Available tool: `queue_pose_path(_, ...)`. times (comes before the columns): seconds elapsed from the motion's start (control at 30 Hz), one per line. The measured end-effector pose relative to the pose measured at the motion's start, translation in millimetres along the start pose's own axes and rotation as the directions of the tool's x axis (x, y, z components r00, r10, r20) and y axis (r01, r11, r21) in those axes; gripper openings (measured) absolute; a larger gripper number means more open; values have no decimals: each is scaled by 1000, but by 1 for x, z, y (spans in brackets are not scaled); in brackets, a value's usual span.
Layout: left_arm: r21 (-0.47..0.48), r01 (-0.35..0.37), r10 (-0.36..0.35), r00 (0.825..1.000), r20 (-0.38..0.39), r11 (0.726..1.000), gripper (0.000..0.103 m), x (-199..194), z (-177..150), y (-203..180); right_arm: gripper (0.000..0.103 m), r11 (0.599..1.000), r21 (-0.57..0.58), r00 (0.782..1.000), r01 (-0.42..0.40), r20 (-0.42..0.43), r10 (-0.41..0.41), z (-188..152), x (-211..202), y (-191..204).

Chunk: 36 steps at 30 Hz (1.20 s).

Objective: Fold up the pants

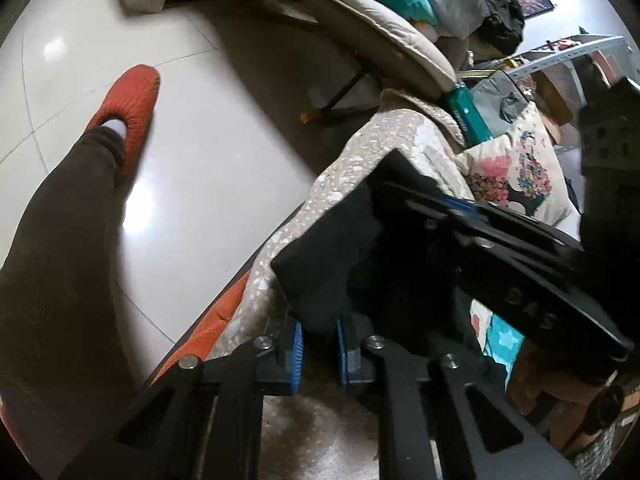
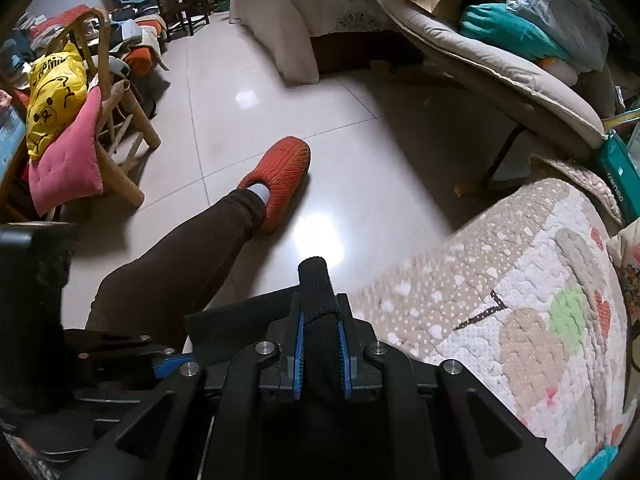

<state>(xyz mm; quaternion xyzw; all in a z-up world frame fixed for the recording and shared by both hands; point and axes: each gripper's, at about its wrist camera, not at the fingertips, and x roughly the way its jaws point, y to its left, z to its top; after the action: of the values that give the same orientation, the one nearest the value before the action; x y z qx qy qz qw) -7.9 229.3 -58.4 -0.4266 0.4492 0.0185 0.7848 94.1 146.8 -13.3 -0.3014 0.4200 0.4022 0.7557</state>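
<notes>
The black pants [image 1: 332, 240] hang lifted over the edge of a patterned quilt [image 1: 360, 152]. My left gripper [image 1: 320, 354] is shut on a lower corner of the cloth, which sits between the blue pads [image 1: 297, 350]. In the right wrist view a thick fold of the pants [image 2: 316, 292] stands up between the blue pads, and my right gripper [image 2: 322, 356] is shut on it. The two grippers are close together: the right one's black body [image 1: 512, 264] crosses the left view, and the left one [image 2: 120, 360] shows at the lower left of the right view.
A person's leg in brown trousers [image 2: 180, 272] with an orange slipper [image 2: 280, 176] rests on the glossy tiled floor [image 2: 240, 100]. A wooden chair [image 2: 112, 120] with a yellow bag and a pink cushion stands to the left. A padded lounger [image 2: 500, 64] piled with bags is at the right.
</notes>
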Motion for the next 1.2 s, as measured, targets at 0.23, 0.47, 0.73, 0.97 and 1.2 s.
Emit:
queue_pose_path(0.23,74,6,-7,1000,19,997,11,-7,-3,-23,15,999,31,1000,-18,20,18,0,-8,-9)
queue_pose_path(0.47,81,-48,47,999,15,996,12,0,-7,-26,15,995,93,998,-40,53,35,-18,-19,-24)
queue_pose_path(0.73,-186,-32,21,998,-63,982,40,34,-11,45,25,994,105,998,-27,-53,33,-26,33,-26)
queue_pose_path(0.97,-186,80,-91,995,-48,979,57,58,-2,46,64,989,146,995,-33,-89,46,-24,53,-60)
queue_pose_path(1.2,-97,39,-51,992,-118,995,36,80,0,38,64,994,72,971,-86,-219,100,-18,93,-51)
